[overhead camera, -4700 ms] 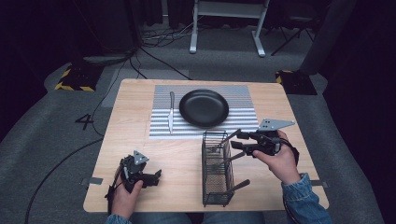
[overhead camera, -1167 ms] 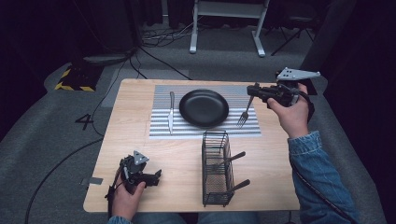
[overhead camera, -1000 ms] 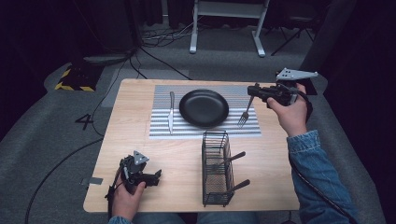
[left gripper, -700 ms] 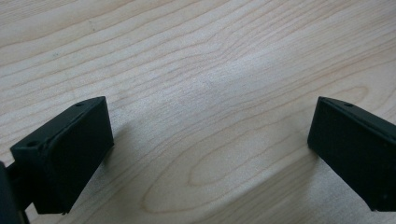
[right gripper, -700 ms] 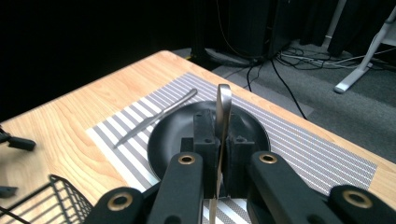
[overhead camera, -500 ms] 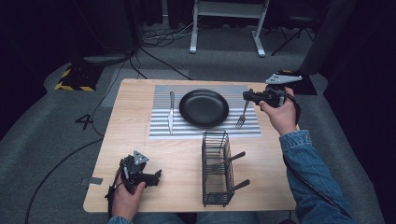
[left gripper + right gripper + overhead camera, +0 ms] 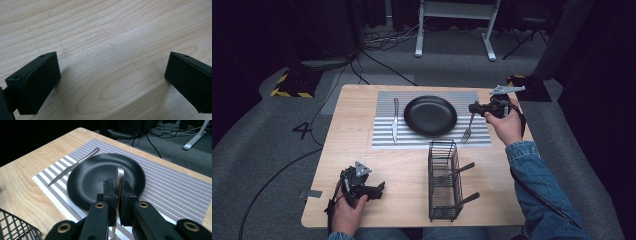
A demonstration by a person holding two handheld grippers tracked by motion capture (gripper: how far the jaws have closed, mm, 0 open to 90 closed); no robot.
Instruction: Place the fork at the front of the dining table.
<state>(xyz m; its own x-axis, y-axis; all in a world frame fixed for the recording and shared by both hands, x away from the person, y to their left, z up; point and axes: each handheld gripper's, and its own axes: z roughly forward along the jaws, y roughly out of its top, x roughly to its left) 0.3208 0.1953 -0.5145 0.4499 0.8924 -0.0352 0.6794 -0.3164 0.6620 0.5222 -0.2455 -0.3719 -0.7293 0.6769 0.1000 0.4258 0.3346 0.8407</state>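
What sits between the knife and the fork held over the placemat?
The black plate lies between the knife and the fork held in the right gripper, as the high view shows.

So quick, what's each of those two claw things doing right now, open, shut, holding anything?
Left gripper: open, nothing between its jaws, just bare table.
Right gripper: shut on the fork, beside the black plate.

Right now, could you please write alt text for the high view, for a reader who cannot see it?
The right gripper holds a fork by its handle, tines down over the striped placemat, right of a black plate. A knife lies left of the plate, a wire basket stands nearer, and the left gripper rests at the table's near left.
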